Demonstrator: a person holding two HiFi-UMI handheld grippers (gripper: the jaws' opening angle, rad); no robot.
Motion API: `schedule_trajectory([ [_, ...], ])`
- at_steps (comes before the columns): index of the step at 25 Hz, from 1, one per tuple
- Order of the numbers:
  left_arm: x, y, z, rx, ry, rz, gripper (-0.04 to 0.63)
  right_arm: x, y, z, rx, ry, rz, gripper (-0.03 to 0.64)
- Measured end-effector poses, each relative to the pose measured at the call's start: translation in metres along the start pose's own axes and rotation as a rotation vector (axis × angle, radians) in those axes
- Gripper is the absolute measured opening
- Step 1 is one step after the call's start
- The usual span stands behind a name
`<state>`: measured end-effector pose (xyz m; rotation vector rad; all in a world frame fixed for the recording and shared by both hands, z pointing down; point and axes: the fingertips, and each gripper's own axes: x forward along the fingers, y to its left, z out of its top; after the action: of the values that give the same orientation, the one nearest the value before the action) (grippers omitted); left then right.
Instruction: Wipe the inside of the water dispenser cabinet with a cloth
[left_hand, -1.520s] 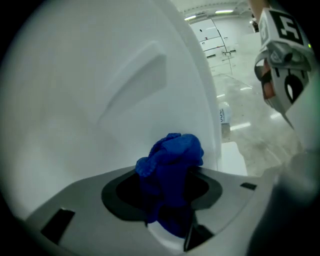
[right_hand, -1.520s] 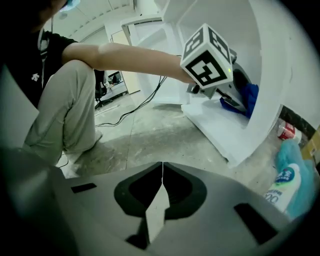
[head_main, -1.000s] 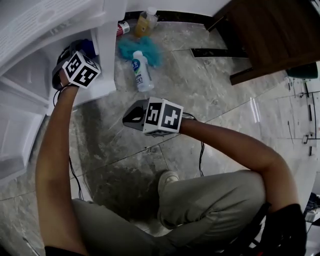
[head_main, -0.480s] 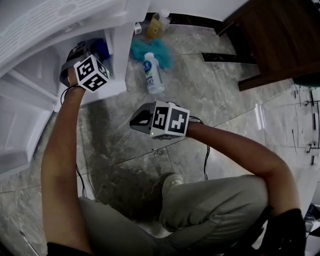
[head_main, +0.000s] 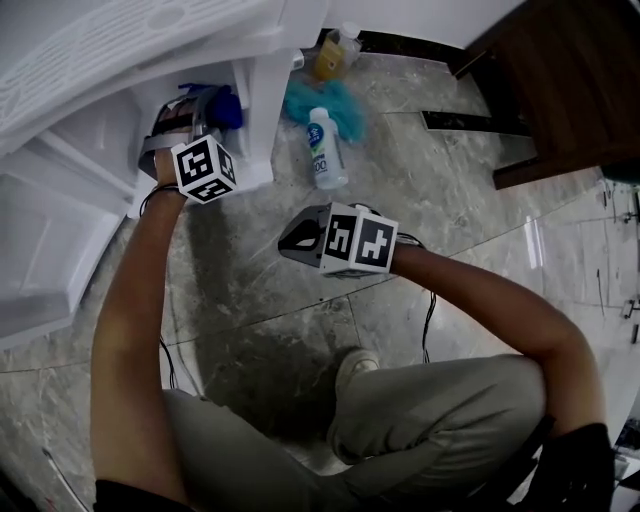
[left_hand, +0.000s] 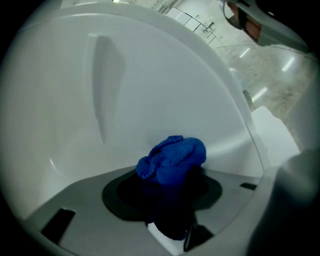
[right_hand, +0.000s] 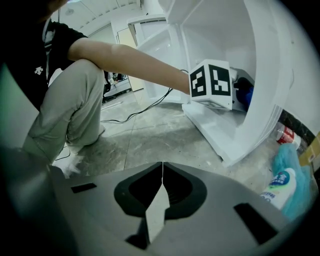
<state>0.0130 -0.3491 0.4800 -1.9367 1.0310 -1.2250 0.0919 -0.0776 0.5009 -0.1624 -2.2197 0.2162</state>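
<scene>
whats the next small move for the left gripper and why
Probably press the blue cloth, clamped in the left gripper, against the white cabinet wall ahead and sweep it sideways: the cloth bulges past the jaw tips, facing that wall, and contact isn't clear yet.

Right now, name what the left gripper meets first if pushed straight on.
Probably the cabinet's white inner wall; the blue cloth that the left gripper clamps would touch it first. How far off that wall is, I cannot judge.
</scene>
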Motion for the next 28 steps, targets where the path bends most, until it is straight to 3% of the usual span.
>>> schedule_trajectory([
  [7,0.023,0.012,-0.014,-0.185,0.071,-0.042,0.181,0.004,0.007,-0.010,0.002,0.029,0.020,-0.002],
  [11,0.026,0.016,-0.015,-0.233,0.114,-0.047,0.179,0.003,0.010,-0.019,0.004,0.047,0.017,-0.002],
  [15,0.017,0.011,-0.017,-0.385,0.089,-0.128,0.181,0.006,0.006,-0.011,-0.018,0.052,0.017,-0.002],
  [17,0.001,0.020,-0.006,-0.457,0.016,-0.161,0.181,0.008,0.002,0.001,-0.021,0.031,0.010,-0.002],
  [18,-0.010,0.033,0.002,-0.499,-0.047,-0.140,0.181,0.009,0.001,0.007,-0.023,0.018,0.007,-0.002],
  [22,-0.053,0.090,0.028,-0.639,-0.254,-0.001,0.181,0.017,0.001,0.022,-0.089,0.012,0.018,0.000],
  [25,-0.073,0.110,0.038,-0.749,-0.316,0.093,0.181,0.027,-0.004,0.016,-0.191,0.091,0.007,-0.002],
  [28,-0.103,0.128,0.050,-0.909,-0.458,0.210,0.181,0.034,0.003,0.003,-0.239,0.169,0.027,-0.002],
])
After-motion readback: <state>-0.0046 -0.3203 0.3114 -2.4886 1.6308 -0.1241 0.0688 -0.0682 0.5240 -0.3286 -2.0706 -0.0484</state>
